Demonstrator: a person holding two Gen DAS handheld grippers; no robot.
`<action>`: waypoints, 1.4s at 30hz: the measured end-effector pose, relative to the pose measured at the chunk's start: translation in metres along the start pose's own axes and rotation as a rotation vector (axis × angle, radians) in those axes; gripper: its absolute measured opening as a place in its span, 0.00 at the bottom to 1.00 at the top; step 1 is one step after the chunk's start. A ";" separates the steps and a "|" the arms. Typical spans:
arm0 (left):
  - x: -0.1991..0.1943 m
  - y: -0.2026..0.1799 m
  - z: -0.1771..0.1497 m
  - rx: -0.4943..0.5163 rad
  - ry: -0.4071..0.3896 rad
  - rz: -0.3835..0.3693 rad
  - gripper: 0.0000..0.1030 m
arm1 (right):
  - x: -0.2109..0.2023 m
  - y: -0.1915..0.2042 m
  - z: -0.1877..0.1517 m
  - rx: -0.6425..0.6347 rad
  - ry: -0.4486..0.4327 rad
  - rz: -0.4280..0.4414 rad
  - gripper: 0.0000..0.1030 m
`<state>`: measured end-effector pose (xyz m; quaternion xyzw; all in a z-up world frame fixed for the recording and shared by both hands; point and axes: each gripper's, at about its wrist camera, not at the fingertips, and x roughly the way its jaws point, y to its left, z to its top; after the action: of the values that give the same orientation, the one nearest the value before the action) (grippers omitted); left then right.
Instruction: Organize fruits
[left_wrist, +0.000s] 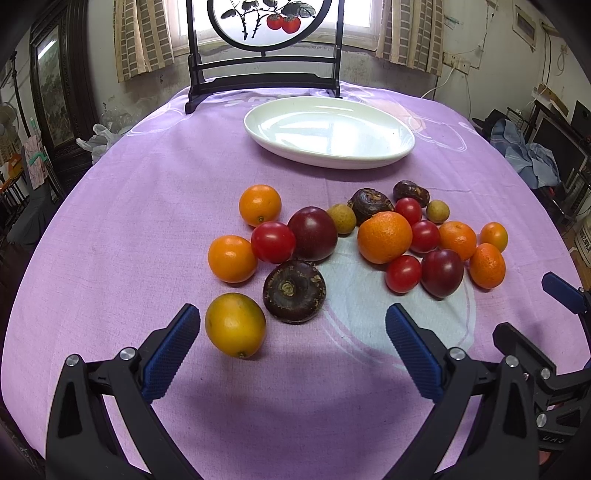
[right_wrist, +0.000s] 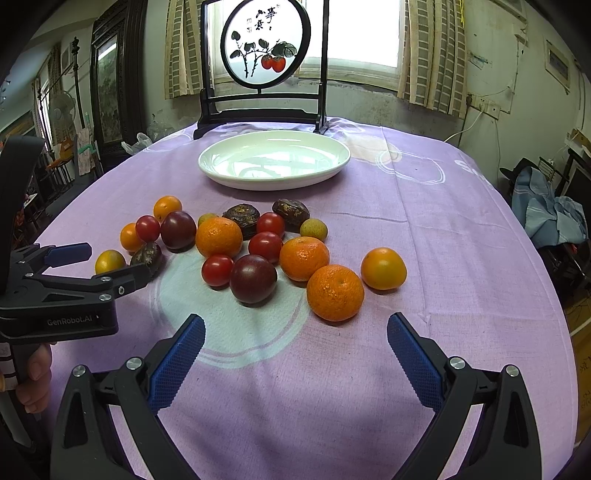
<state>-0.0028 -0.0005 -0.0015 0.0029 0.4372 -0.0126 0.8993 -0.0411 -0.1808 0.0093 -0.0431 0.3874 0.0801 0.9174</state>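
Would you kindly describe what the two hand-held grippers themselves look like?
Both the left hand-held gripper and the right hand-held gripper have matte black plastic frames with silver screw heads and blue, finely ribbed finger pads. The left one carries white "GenRobot.AI" lettering on its side. No cables are visible.

Mixed small fruits (left_wrist: 354, 243) lie clustered before the bare white plate (left_wrist: 404, 146).

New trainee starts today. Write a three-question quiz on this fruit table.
1. True or false: the white plate already holds fruit.
2. How many cherry tomatoes lie on the cloth?
3. Which fruit lies nearest the left gripper? A) yellow-orange kumquat B) longan C) a mandarin

Key: 1 false; 2 four; 3 A.
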 end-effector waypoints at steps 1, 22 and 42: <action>0.000 0.000 0.000 0.000 0.000 0.000 0.96 | 0.000 0.000 0.000 0.000 0.000 0.000 0.97; 0.003 0.004 -0.009 0.009 0.011 -0.003 0.96 | 0.000 0.003 -0.007 0.001 0.006 0.003 0.97; 0.025 0.037 -0.017 0.026 0.129 -0.039 0.67 | 0.001 -0.015 -0.014 0.031 0.008 0.072 0.97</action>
<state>0.0007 0.0366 -0.0320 0.0069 0.4941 -0.0355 0.8686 -0.0471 -0.1971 -0.0010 -0.0154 0.3937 0.1070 0.9129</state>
